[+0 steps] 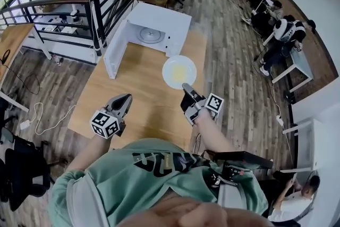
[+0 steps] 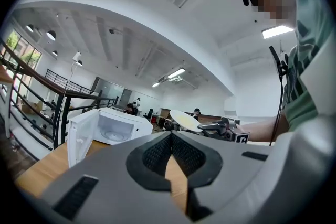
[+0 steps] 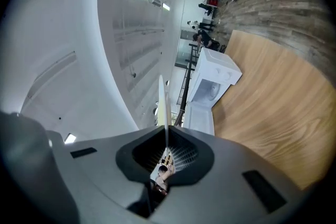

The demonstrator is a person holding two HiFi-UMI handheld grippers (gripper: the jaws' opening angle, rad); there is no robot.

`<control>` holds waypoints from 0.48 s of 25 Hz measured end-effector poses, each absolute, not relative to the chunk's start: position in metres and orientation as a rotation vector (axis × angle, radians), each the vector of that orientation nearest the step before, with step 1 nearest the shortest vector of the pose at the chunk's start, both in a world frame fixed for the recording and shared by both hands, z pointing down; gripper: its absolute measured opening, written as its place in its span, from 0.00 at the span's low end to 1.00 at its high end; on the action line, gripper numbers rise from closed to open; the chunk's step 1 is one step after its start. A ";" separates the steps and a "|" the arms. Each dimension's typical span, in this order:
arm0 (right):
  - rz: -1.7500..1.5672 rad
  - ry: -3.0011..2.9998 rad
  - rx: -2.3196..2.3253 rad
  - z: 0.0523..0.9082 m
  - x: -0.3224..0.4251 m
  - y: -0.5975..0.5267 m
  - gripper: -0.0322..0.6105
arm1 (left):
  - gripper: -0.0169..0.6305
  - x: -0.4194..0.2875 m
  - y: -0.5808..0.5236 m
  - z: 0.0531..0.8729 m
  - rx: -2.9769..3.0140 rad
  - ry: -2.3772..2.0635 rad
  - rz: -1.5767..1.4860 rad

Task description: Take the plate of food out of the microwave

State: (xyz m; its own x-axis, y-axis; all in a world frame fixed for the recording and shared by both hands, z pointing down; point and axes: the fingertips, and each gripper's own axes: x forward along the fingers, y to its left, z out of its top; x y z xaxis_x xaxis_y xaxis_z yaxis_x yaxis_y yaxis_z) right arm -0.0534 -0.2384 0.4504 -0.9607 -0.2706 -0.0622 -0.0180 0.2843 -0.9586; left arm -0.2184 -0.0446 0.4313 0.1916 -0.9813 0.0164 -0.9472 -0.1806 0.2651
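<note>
**Holding the plate (image 1: 179, 72) out over the table (image 1: 139, 80)**

Nearest me, low in the head view, the left gripper (image 1: 126, 99) hangs idle with its jaws together on nothing, off to one side where it won't crowd the carry. Just right of centre, the right gripper (image 1: 186, 87) is clamped on the plate's near rim, the only purchase a flat dish offers. Yellow food sits in the middle, and the plate looks lifted off the wood. Farther up the frame, the microwave (image 1: 159, 24) stands with its door (image 1: 116, 53) swung wide and its turntable (image 1: 151, 35) bare. I'd say only the setting-down remains.
</note>
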 end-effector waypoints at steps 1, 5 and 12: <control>-1.742 2.360 -0.243 0.448 -0.045 -0.239 0.08 | 0.03 -0.205 -0.044 0.430 2.233 -1.874 -0.227; -1.776 2.375 -0.151 0.446 -0.012 -0.233 0.08 | 0.03 -0.158 -0.032 0.424 2.175 -1.927 -0.192; -1.845 2.342 -0.085 0.463 0.010 -0.222 0.08 | 0.03 -0.126 -0.023 0.426 2.137 -1.944 -0.106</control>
